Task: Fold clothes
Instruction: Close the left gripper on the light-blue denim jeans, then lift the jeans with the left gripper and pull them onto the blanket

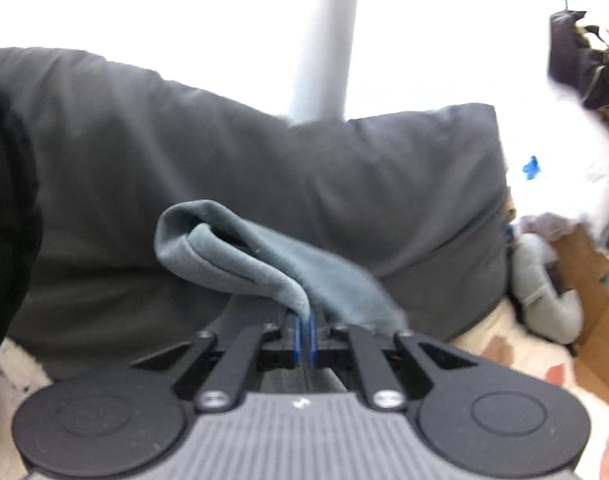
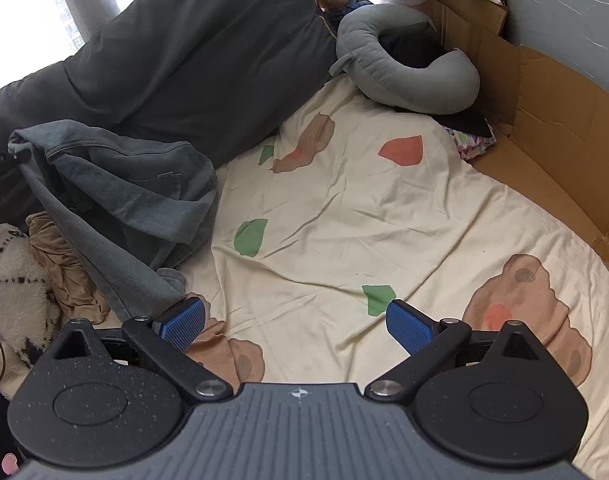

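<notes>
Your left gripper [image 1: 304,334] fingers clamp the grey-blue garment [image 2: 120,188], lifted off the bed [image 2: 364,208]. Your right gripper [image 2: 296,326] fingers are spread, empty. Next: grasp the garment's hanging edge, spread flat.

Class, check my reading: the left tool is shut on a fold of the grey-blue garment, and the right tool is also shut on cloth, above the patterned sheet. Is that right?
Not quite. The right tool is open and holds nothing, as the right wrist view shows. The rest stands: the left tool is shut on the grey-blue garment, and the right one is above the patterned sheet.
</notes>
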`<state>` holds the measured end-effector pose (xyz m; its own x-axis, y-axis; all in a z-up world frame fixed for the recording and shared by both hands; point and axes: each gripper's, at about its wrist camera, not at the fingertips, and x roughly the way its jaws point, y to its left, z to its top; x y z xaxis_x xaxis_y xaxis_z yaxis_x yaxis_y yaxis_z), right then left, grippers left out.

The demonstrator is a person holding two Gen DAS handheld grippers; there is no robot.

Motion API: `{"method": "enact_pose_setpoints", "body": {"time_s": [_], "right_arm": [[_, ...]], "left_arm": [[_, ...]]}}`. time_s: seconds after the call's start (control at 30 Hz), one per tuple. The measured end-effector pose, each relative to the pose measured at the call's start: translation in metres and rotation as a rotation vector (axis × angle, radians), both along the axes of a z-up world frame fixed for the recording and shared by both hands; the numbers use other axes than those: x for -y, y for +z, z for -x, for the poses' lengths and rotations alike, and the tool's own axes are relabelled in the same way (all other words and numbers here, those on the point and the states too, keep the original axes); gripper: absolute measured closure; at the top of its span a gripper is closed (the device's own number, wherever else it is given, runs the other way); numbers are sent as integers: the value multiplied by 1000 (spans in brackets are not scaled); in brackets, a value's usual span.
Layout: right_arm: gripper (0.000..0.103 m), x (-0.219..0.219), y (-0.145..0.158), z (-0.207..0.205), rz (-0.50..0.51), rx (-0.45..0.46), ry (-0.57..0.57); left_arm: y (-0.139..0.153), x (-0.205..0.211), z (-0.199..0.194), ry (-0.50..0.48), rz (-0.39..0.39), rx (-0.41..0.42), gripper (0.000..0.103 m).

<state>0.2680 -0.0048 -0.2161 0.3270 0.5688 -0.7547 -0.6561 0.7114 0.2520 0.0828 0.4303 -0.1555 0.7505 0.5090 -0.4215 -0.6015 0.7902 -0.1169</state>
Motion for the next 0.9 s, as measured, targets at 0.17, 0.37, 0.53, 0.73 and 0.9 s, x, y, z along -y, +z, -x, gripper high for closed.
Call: {"method": "enact_pose_setpoints", "body": {"time_s": [0.17,0.37,0.53,0.73,0.9], "right_arm": [[4,3,-1,-1,-24,-9,-12],[4,5,-10,2,-44,-21,-9],[4,7,-16,7,-68,-29,-1],[4,7,-24,13,-112,-46,11],[4,5,-31,20,-157,-64,27]], "left_arm": [[17,31,-10,-91,-2,21,99],[22,58,-25,-196,56,32,99],[14,86,-43,-283,117,28,99],[-2,122,-68,-390,194,-6,99],[-22,150,-88,-473,254,-51,99]]}}
